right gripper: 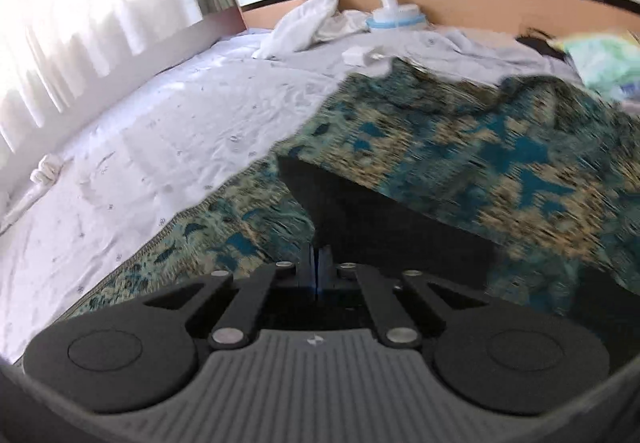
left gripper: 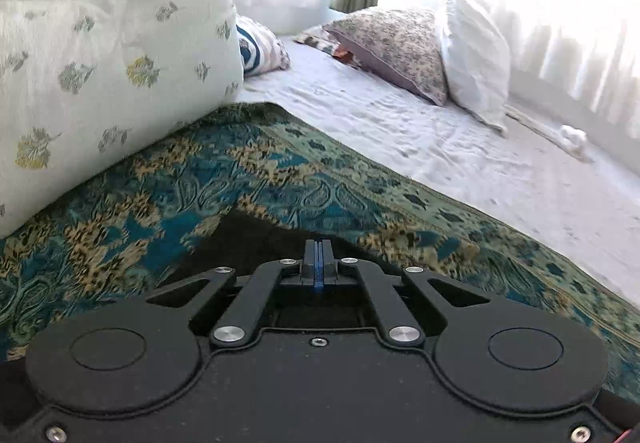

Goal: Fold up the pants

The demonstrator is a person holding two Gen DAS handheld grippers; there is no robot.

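The pants [left gripper: 248, 239] are black and lie on a teal and gold patterned blanket [left gripper: 280, 171]. In the left wrist view only a dark corner of them shows, just ahead of my left gripper [left gripper: 318, 247], whose fingers are pressed together on that black cloth. In the right wrist view the black pants [right gripper: 360, 211] run from my right gripper [right gripper: 319, 255] up and to the right across the blanket [right gripper: 480, 147]. The right fingers are also pressed together, with the black cloth at their tips. That view is motion-blurred.
A large leaf-print pillow [left gripper: 100, 75] sits close on the left. Floral [left gripper: 396, 47] and white [left gripper: 476, 55] pillows lie farther back on the white sheet [left gripper: 400, 123]. White clothes [right gripper: 304, 23], a blue-white container [right gripper: 396, 17] and a wooden headboard [right gripper: 500, 9] are at the bed's far end.
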